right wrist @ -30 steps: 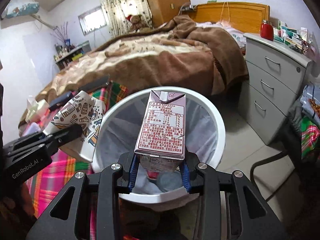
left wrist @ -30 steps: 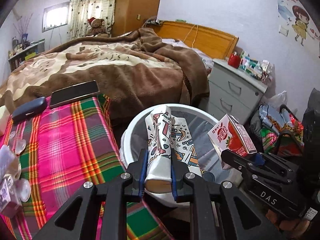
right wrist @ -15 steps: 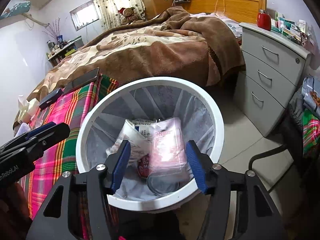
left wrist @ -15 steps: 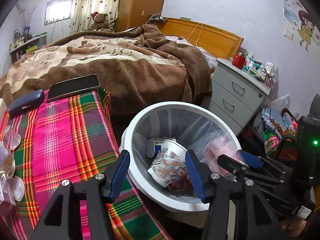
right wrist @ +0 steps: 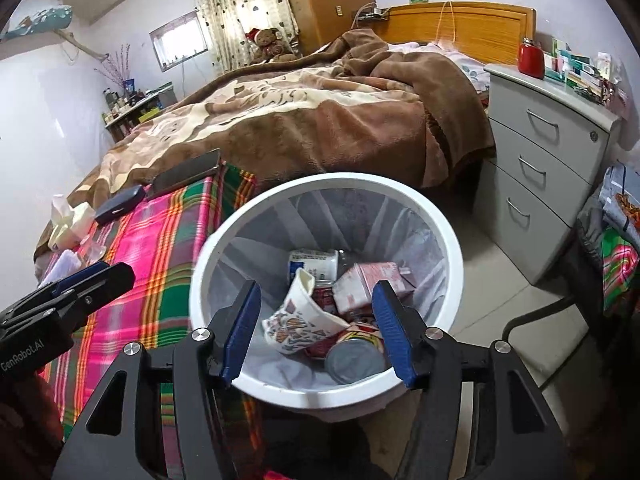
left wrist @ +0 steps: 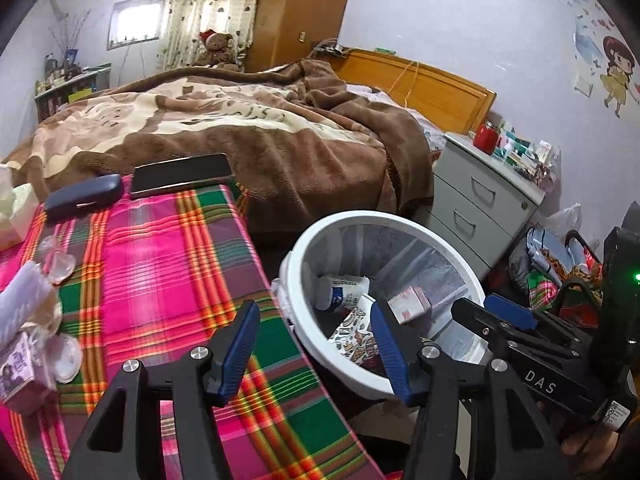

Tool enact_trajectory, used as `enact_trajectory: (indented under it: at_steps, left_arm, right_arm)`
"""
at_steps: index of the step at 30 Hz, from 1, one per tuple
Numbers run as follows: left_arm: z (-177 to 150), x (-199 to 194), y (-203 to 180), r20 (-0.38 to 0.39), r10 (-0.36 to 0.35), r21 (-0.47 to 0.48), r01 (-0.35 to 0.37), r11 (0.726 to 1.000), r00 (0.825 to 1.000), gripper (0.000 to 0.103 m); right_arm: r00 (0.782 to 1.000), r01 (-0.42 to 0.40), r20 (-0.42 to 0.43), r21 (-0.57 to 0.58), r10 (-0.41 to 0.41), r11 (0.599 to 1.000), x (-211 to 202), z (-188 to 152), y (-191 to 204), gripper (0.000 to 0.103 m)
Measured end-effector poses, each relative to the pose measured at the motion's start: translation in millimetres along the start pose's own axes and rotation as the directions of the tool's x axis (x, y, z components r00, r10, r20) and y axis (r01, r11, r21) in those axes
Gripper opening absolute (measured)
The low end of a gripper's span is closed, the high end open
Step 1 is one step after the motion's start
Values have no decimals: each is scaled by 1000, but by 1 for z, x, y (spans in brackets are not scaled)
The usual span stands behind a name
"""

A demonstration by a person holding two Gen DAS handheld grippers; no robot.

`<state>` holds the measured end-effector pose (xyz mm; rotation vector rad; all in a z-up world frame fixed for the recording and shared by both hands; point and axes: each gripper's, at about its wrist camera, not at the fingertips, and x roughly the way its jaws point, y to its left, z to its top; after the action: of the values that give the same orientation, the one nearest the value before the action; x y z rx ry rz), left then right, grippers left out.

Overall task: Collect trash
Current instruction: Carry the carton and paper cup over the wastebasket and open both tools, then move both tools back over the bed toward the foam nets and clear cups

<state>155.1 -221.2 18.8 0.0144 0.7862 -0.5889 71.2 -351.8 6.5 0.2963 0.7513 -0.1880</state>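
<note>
We hold both grippers over the white trash bin (right wrist: 326, 394), which stands just beside the plaid-covered table (left wrist: 160, 264). Our right gripper (right wrist: 316, 330) hangs above the bin's mouth, jaws spread wide and gripping nothing. Our left gripper (left wrist: 314, 350) sits over the bin's table-side rim, jaws likewise apart and empty. Inside the bin lie the patterned paper cup (right wrist: 298, 318), the pink milk carton (right wrist: 370, 284), a white cup (right wrist: 314, 264) and a can (right wrist: 354, 354).

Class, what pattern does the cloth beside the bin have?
The cloth is plaid: bright pink crossed with green and orange stripes, clearest in the left wrist view.
</note>
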Motion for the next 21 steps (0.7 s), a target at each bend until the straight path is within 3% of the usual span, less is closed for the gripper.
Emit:
enact_trajectory:
  at_steps: [21]
  left_arm:
    - [-30,-70,69,69,106,-82,-100,992,992,57]
  right_arm:
    - [994,-105,31,-74,107,992,-13,-13,69,60]
